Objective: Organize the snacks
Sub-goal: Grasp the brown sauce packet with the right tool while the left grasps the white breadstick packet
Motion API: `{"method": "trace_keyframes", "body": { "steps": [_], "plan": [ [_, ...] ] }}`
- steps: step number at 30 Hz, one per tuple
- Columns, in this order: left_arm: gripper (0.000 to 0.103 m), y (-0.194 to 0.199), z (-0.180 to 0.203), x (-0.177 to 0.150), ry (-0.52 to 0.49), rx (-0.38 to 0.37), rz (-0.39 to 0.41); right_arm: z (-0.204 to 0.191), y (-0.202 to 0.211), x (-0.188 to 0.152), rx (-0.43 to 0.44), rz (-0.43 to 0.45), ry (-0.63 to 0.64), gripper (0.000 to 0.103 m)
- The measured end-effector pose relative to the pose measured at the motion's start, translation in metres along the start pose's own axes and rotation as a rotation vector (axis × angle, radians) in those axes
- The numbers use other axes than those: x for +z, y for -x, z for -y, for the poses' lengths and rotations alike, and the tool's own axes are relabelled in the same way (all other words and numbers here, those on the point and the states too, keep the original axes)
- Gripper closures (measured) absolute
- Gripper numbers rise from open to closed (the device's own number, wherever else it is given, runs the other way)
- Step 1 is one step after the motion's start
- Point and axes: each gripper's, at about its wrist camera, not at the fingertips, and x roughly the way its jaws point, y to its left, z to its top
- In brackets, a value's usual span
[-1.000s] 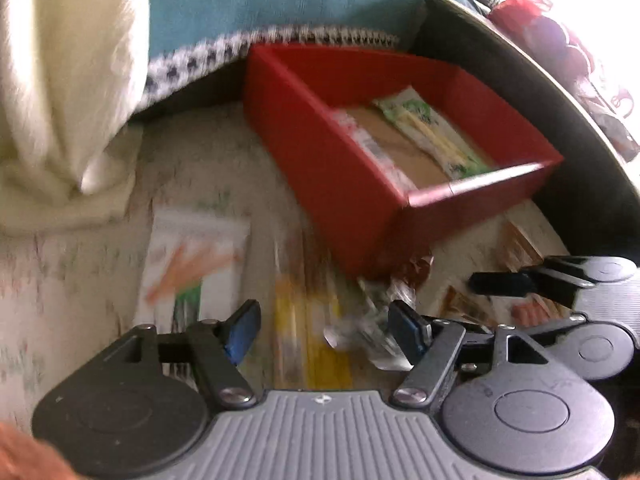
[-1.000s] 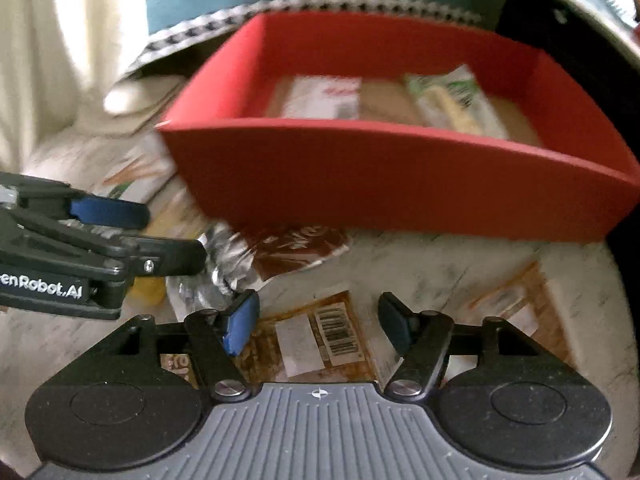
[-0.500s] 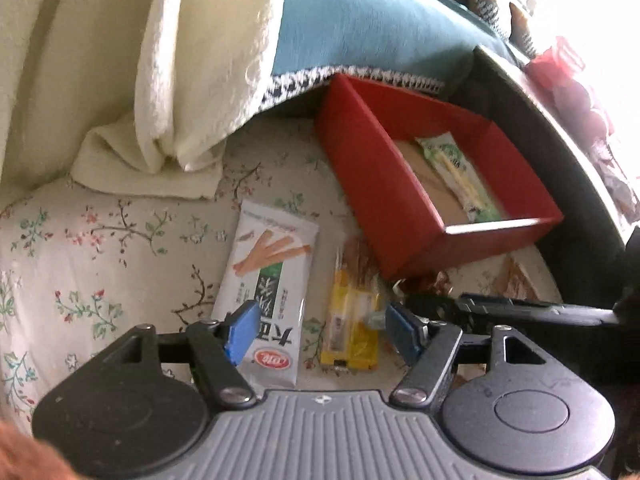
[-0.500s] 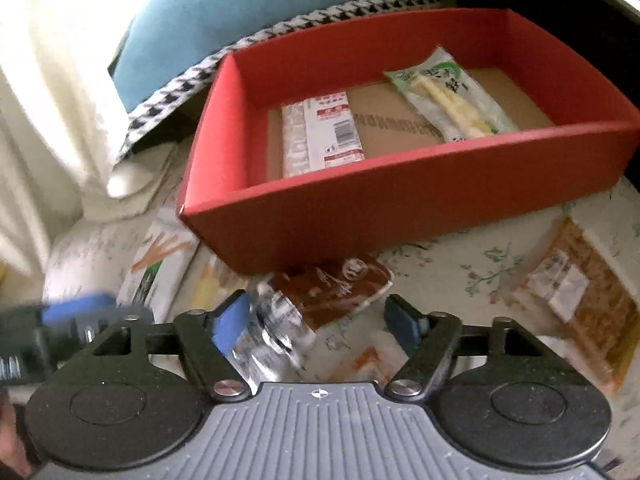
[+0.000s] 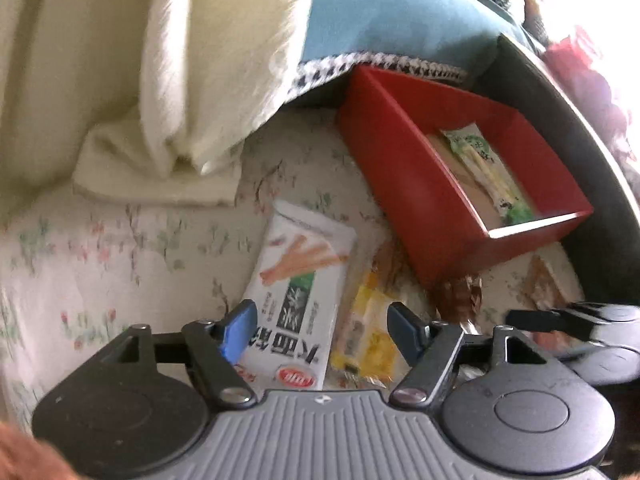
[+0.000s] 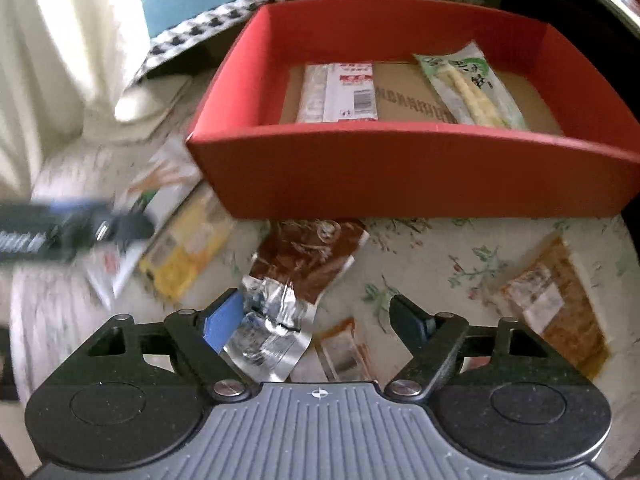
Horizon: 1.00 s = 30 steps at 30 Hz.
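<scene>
The left hand-held gripper is released, its blue-padded fingers spread wide with nothing between them, low in the centre of the left wrist view; beneath them lie a white stick-biscuit packet and, just beside it to the right, a yellow snack packet, both flat on a floral cloth; a brown wrapper sits further right, at the near corner of the red box, which holds a green packet; a cream blanket fills the upper left of the frame and a teal cushion the upper middle.

The right hand-held gripper is likewise released and grasps nothing, low in the centre of the right wrist view; a brown-and-silver foil packet lies on the cloth under its left finger, whether touching it I cannot tell; a small orange packet lies between the fingers, an orange-brown packet at lower right; the box fills the upper middle of this frame, carrying a white barcoded packet and the green one side by side, apart; the left gripper shows blurred at the left edge.
</scene>
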Motion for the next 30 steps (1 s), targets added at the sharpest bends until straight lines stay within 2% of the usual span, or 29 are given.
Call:
{"method": "trace_keyframes", "body": {
  "steps": [2, 5, 9, 12, 13, 15, 18, 19, 20, 21, 22, 26, 30],
  "plan": [
    [0.037, -0.005, 0.007, 0.002, -0.053, 0.032, 0.004, -0.001, 0.005, -0.004, -0.016, -0.029, 0.046, 0.019],
    [0.037, -0.007, 0.007, 0.003, -0.059, 0.083, 0.008, 0.006, 0.01, -0.005, -0.018, -0.036, 0.006, 0.02],
    [0.037, 0.0, -0.006, 0.006, -0.029, 0.044, -0.004, 0.007, 0.007, -0.001, 0.026, 0.004, -0.063, 0.019],
    [0.037, -0.009, -0.003, 0.006, -0.098, 0.081, -0.027, -0.007, -0.008, 0.007, -0.013, -0.024, -0.02, 0.017],
    [0.037, -0.013, 0.0, 0.005, -0.118, 0.095, -0.04, -0.011, -0.011, 0.01, -0.044, -0.02, 0.001, 0.016],
    [0.037, -0.016, 0.007, 0.003, -0.168, 0.127, -0.034, -0.013, -0.011, 0.014, -0.051, -0.006, 0.012, 0.016],
    [0.037, -0.02, 0.013, 0.001, -0.217, 0.155, -0.034, -0.01, -0.007, 0.015, -0.051, 0.004, 0.014, 0.024],
    [0.038, -0.021, 0.015, 0.001, -0.232, 0.166, -0.035, -0.009, -0.006, 0.014, -0.051, 0.007, 0.016, 0.03],
    [0.041, -0.022, 0.018, -0.001, -0.254, 0.178, -0.036, -0.009, -0.004, 0.012, -0.057, 0.009, 0.018, 0.038],
    [0.052, -0.021, 0.021, -0.002, -0.265, 0.173, -0.037, -0.008, -0.001, 0.01, -0.05, 0.011, 0.016, 0.042],
    [0.057, -0.019, 0.022, -0.003, -0.265, 0.163, -0.045, -0.008, 0.002, 0.007, -0.04, 0.008, 0.013, 0.051],
    [0.062, -0.009, 0.02, -0.01, -0.232, 0.138, -0.07, -0.015, 0.006, -0.005, -0.05, 0.006, 0.035, 0.051],
    [0.063, 0.007, 0.016, -0.029, -0.209, 0.115, -0.091, -0.018, 0.015, -0.021, -0.003, 0.02, 0.019, 0.053]
  ]
}}
